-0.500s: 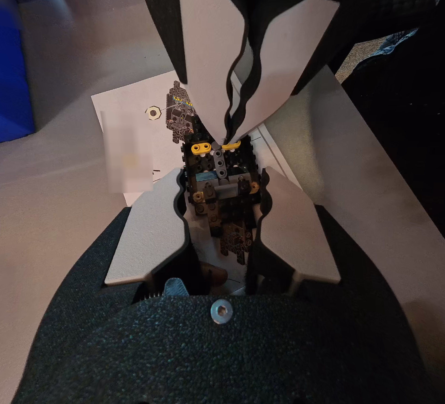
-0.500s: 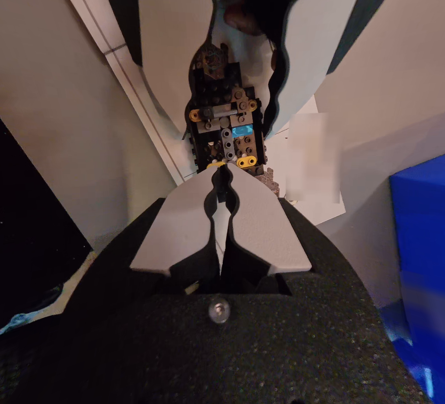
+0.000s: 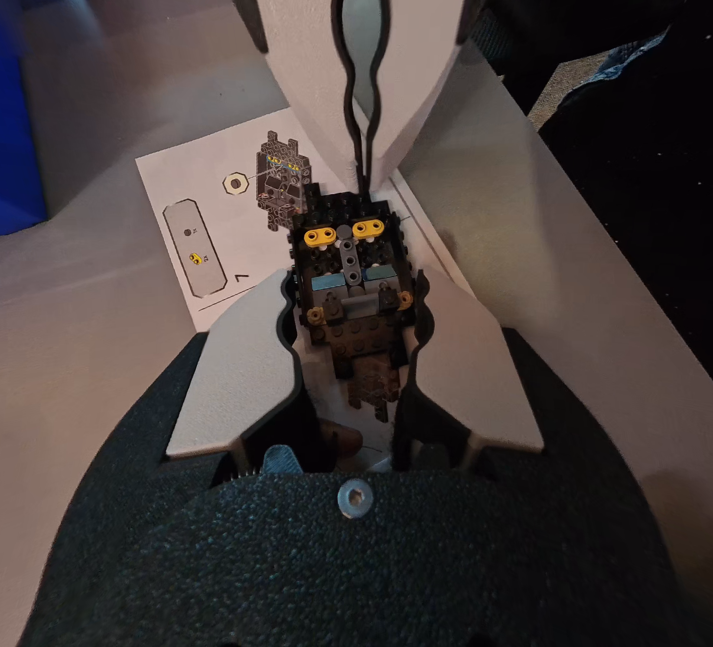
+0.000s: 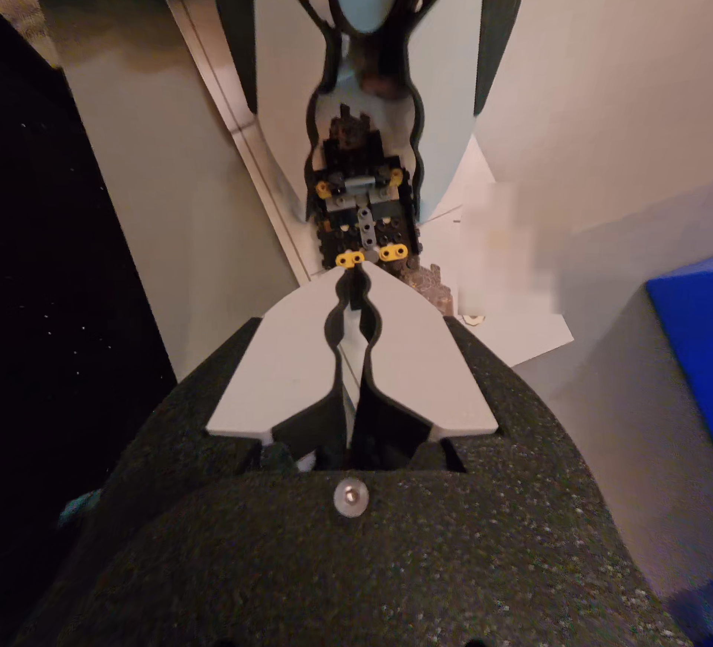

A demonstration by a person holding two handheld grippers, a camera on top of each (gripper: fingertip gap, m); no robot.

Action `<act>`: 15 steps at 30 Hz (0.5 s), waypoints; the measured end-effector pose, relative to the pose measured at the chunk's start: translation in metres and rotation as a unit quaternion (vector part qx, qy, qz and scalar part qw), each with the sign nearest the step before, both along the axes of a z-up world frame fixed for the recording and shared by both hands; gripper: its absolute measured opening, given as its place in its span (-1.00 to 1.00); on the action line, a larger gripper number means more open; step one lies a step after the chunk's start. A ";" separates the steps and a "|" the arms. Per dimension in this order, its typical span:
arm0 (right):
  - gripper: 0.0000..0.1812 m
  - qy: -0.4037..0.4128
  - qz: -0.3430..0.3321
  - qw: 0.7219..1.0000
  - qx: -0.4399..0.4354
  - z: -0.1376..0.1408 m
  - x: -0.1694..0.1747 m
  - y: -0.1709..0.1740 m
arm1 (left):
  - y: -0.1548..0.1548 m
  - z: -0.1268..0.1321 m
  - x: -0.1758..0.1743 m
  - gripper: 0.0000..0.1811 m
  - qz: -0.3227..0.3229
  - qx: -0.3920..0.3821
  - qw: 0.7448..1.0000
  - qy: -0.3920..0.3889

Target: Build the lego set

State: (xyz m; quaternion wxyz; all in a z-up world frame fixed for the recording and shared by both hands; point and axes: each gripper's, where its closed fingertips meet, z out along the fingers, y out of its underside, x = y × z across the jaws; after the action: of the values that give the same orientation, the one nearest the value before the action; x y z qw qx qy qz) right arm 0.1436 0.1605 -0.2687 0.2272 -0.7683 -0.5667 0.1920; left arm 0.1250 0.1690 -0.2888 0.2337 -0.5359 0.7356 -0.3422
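**At frame centre: lego model clamped by left, right tips at its far end**

Between the left hand-held gripper (image 3: pixel 353 304) fingers sits the black lego model (image 3: pixel 349 281), pinched at its sides, resting over the instruction sheet (image 3: pixel 216 227) on the bench (image 3: pixel 96 320). Model's long axis runs straight up-frame in the left wrist view, away from the left hand-held gripper and toward the right one. Right hand-held gripper (image 4: pixel 355 270) comes in from the opposite end, fingers nearly together, tips just beside the grey round stud (image 3: pixel 344 232) that sits between the two yellow plates (image 3: pixel 319 236); nothing visible held between them. Right is nearer that end, so any pressing there looks like its job.

Room: bench edge (image 3: pixel 540 150) runs diagonally on the right of the frame, near the model, dark drop beyond. Blue bin (image 4: pixel 686 339) at right of the right wrist view, well apart. Open bench on the left of the left wrist view.
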 end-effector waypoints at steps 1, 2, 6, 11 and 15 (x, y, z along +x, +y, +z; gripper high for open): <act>-1.00 -0.006 0.007 1.000 -0.010 -0.004 0.000 -0.002 | -0.002 0.000 -0.001 -0.34 -0.007 0.001 1.000 0.000; -1.00 -0.006 0.009 1.000 -0.018 -0.006 -0.002 -0.004 | -0.003 0.000 -0.001 -0.35 -0.012 0.003 1.000 -0.001; -0.99 -0.011 0.013 0.999 -0.030 -0.012 -0.008 -0.006 | -0.004 0.000 -0.002 -0.35 -0.017 0.005 1.000 -0.001; -0.98 -0.022 0.003 0.999 -0.044 -0.015 -0.011 -0.005 | -0.004 0.000 -0.002 -0.34 -0.017 0.006 1.000 0.002; -1.00 -0.034 -0.022 0.997 -0.072 -0.018 -0.011 -0.007 | 0.000 0.000 -0.002 -0.26 -0.007 0.024 1.000 0.011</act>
State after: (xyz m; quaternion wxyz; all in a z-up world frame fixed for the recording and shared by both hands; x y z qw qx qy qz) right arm 0.1329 0.1530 -0.2869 0.1558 -0.8008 -0.5422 0.2011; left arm 0.1226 0.1686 -0.2883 0.2363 -0.5289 0.7495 -0.3205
